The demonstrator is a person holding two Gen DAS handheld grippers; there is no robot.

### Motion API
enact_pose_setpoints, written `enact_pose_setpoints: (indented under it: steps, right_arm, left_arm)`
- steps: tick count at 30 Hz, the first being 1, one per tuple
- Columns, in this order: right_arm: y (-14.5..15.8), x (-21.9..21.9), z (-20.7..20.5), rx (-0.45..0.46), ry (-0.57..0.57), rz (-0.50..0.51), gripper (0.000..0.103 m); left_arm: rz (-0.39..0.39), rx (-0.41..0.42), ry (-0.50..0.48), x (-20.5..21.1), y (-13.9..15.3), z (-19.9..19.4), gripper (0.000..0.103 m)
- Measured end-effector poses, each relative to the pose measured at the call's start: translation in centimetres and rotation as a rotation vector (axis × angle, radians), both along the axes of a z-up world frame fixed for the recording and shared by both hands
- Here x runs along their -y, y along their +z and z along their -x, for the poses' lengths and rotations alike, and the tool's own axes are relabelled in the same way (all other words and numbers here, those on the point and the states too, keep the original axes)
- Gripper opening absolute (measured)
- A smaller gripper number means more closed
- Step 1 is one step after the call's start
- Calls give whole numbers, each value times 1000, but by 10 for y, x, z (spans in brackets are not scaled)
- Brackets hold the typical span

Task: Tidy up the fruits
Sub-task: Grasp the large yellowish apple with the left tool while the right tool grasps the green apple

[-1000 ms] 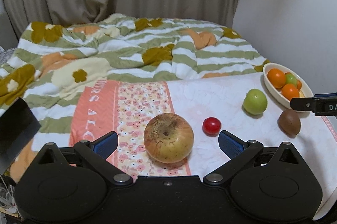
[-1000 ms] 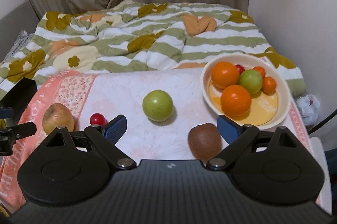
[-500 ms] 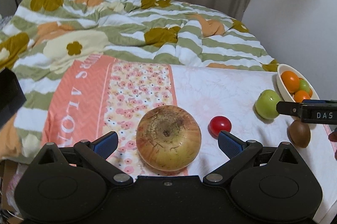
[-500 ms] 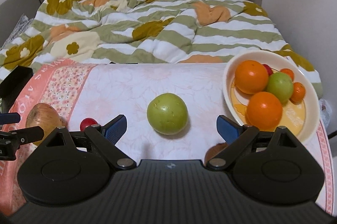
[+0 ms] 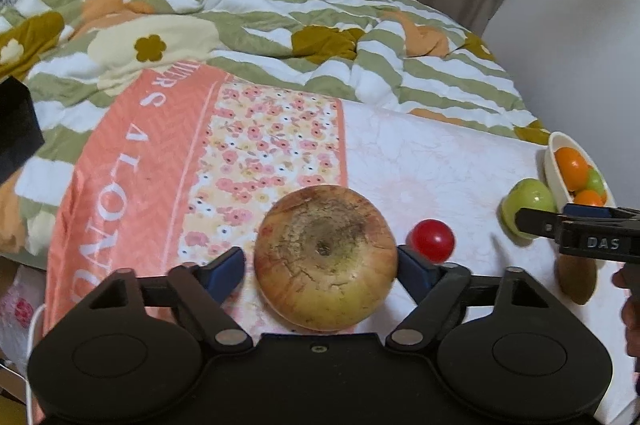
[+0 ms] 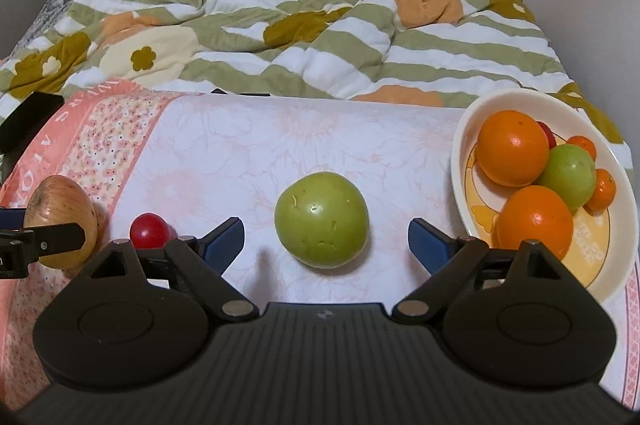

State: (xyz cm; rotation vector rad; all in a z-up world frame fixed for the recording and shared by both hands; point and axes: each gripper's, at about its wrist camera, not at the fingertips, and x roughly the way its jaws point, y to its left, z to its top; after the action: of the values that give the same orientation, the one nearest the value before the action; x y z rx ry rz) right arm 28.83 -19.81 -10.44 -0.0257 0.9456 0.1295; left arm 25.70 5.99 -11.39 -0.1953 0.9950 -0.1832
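A big yellow-brown round fruit (image 5: 326, 261) lies on the pink floral cloth (image 5: 264, 145), between the fingers of my left gripper (image 5: 320, 259). The jaws are closing: the right pad looks to touch the fruit, while the left pad (image 5: 228, 265) stands a little off it. My right gripper (image 6: 326, 231) is open, with a green apple (image 6: 322, 219) between its fingers and wide gaps on both sides. A small red tomato (image 5: 431, 240) sits between the two fruits. A brown kiwi (image 5: 576, 281) lies near the right gripper's side and is hidden in the right wrist view.
A cream bowl (image 6: 468, 145) at the right edge holds oranges, a green apple and smaller fruits. A rumpled striped quilt (image 6: 320, 25) covers the bed behind the cloth. Curtains and a wall stand at the back. A hand shows at the right edge (image 5: 630, 301).
Both grippers came down and closer to their fruits. The left jaws narrowed around the yellow-brown fruit. The kiwi slipped out of the right wrist view beneath the gripper.
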Motion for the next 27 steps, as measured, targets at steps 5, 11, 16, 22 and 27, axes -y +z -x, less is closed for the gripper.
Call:
enact_pose_setpoints:
  steps: [5, 11, 16, 22, 27]
  right_arm:
    - [-2, 0, -4, -5, 2, -1, 103]
    - [-5, -1, -10, -16, 22, -2, 95]
    - [-7, -3, -12, -14, 35, 0, 91]
    - [-11, -5, -17, -23, 50, 11, 72]
    - [-7, -5, -12, -16, 58, -10, 71]
  left_arm:
    - [-10, 4, 1, 4, 1, 2, 77]
    - [-9, 1, 7, 2, 2, 5, 77]
    - [-15, 2, 9, 1, 3, 10, 77]
    - [-29, 3, 7, -1, 4, 17, 77]
    - [-40, 20, 8, 0, 9, 25, 77]
